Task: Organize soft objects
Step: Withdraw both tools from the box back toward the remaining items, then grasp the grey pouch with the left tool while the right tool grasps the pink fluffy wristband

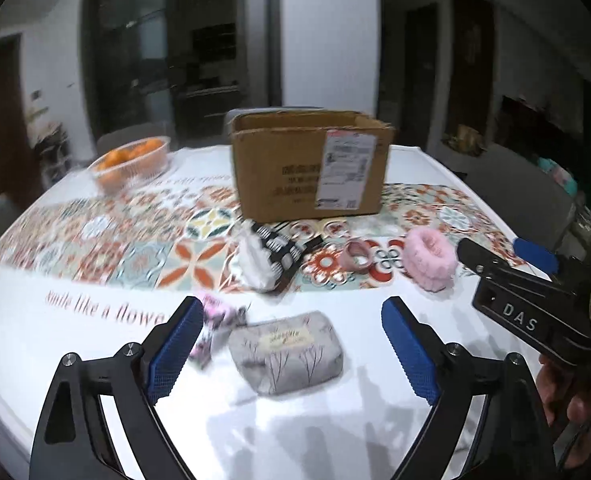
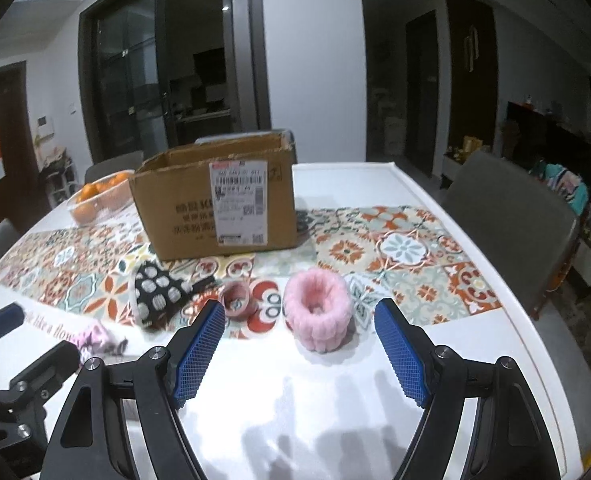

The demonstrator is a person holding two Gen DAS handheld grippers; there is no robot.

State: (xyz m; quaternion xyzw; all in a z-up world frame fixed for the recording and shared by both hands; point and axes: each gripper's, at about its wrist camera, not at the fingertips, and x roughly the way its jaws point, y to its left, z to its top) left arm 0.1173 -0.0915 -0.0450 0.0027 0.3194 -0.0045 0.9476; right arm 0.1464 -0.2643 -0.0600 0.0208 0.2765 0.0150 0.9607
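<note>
My left gripper [image 1: 291, 344] is open above a grey floral pouch [image 1: 286, 352] that lies between its fingers on the white table. A small pink patterned item [image 1: 215, 326] lies by the left finger. A black-and-white dotted cloth [image 1: 273, 256] [image 2: 157, 294], a small pink band [image 1: 357, 255] [image 2: 237, 299] and a fluffy pink scrunchie [image 1: 429, 258] [image 2: 317, 310] lie on the patterned runner. My right gripper [image 2: 299, 346] is open just before the scrunchie; it shows at the right of the left wrist view [image 1: 507, 264]. An open cardboard box [image 1: 309, 164] [image 2: 219, 204] stands behind.
A clear bowl of oranges [image 1: 131, 164] [image 2: 95, 198] stands at the back left. A grey chair [image 2: 507, 224] is at the table's right edge. The white table [image 2: 335, 392] has a patterned runner [image 2: 407, 256] across its middle.
</note>
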